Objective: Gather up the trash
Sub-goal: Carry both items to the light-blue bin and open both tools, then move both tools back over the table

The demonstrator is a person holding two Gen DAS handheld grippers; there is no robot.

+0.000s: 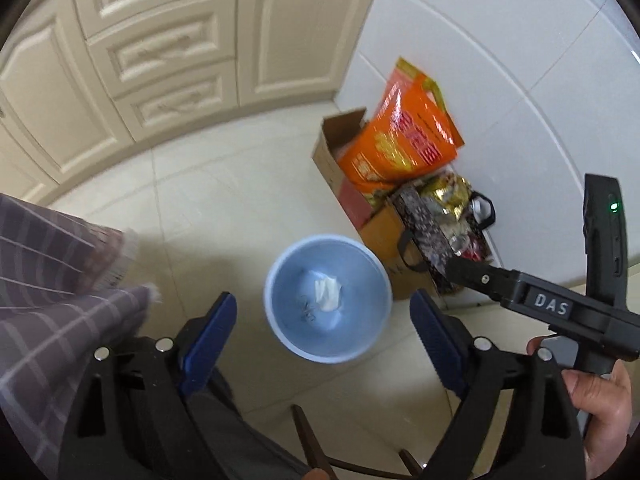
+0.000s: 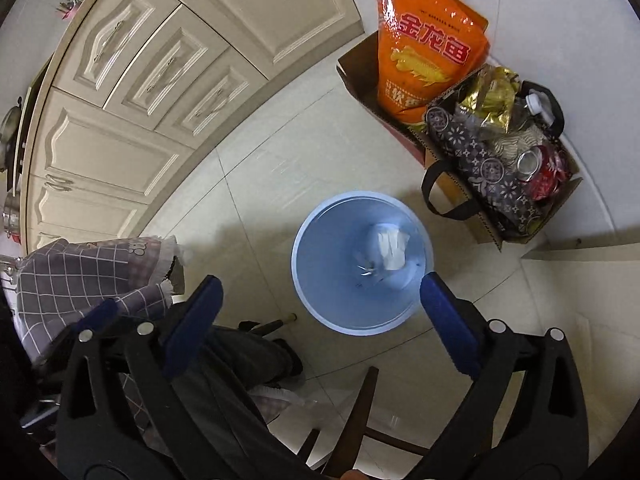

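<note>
both grippers [image 1: 324, 320] [image 2: 320, 300] agape above blue bin [image 2: 312, 280] with crumpled tissue [image 2: 390, 250]

- The left gripper [image 1: 324, 320] hangs over a light blue bin [image 1: 280, 280], jaws spread wide and empty.
- White crumpled paper [image 1: 328, 290] lies at the bin's bottom.
- A hand [image 1: 596, 412] holds the right gripper [image 1: 532, 296] at right.
- An orange bag [image 1: 400, 140] stands in a cardboard box [image 1: 332, 152] by the wall.
</note>
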